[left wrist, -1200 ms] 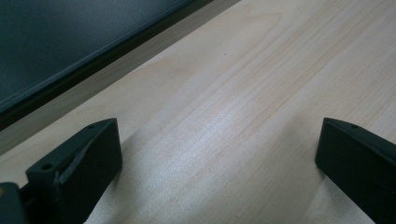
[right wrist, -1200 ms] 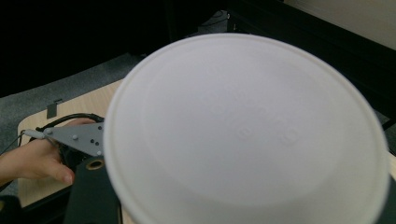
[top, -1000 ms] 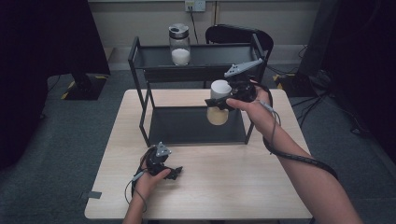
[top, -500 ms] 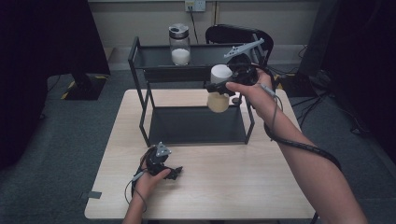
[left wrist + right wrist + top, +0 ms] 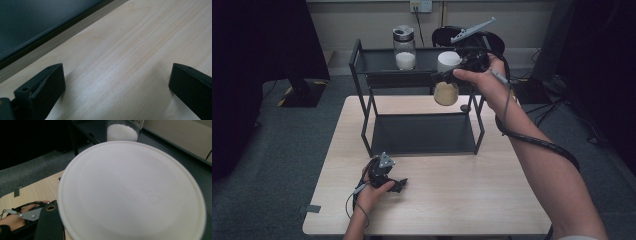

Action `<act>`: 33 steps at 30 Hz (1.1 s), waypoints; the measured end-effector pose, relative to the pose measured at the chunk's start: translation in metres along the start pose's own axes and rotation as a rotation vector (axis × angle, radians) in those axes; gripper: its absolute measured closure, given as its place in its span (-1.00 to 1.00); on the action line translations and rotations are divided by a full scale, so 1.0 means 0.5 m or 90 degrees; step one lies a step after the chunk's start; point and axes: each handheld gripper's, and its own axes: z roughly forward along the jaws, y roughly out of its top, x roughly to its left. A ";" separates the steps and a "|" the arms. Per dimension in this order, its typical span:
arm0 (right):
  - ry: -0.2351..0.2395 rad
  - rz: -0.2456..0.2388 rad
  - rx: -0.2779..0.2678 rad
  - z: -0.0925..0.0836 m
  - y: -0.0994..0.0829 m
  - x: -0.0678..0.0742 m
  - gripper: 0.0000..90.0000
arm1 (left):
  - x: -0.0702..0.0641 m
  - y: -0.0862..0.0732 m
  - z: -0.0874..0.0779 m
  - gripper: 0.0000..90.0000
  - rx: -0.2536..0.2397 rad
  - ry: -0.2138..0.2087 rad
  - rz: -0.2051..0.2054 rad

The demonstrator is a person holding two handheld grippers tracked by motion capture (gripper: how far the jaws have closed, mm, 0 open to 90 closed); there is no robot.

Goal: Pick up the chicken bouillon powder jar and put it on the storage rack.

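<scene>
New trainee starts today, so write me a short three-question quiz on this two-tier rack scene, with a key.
1. True or false: the left tongs rest open on the table, holding nothing.
2. Multiple choice: where is the white-lidded jar with tan contents?
A. standing on the rack's lower shelf
B. held in the air by the right tongs, near the front of the top shelf
C. lying on the table
3. Fill in: the jar with the metal lid on the top shelf holds a ____ powder or grain.

Key: 1 true; 2 B; 3 white.
</scene>
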 end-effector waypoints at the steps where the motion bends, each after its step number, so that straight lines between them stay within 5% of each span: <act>1: -0.003 -0.002 0.001 -0.002 0.005 0.001 -0.23 | 0.000 0.000 0.000 -1.00 0.000 0.000 0.000; 22: -0.019 0.023 -0.010 -0.025 0.077 -0.022 -0.23 | 0.000 -0.001 0.000 -1.00 -0.001 0.000 0.000; 33: -0.055 0.040 -0.011 -0.010 0.124 -0.042 -0.23 | 0.000 -0.001 0.000 -1.00 -0.002 0.001 0.000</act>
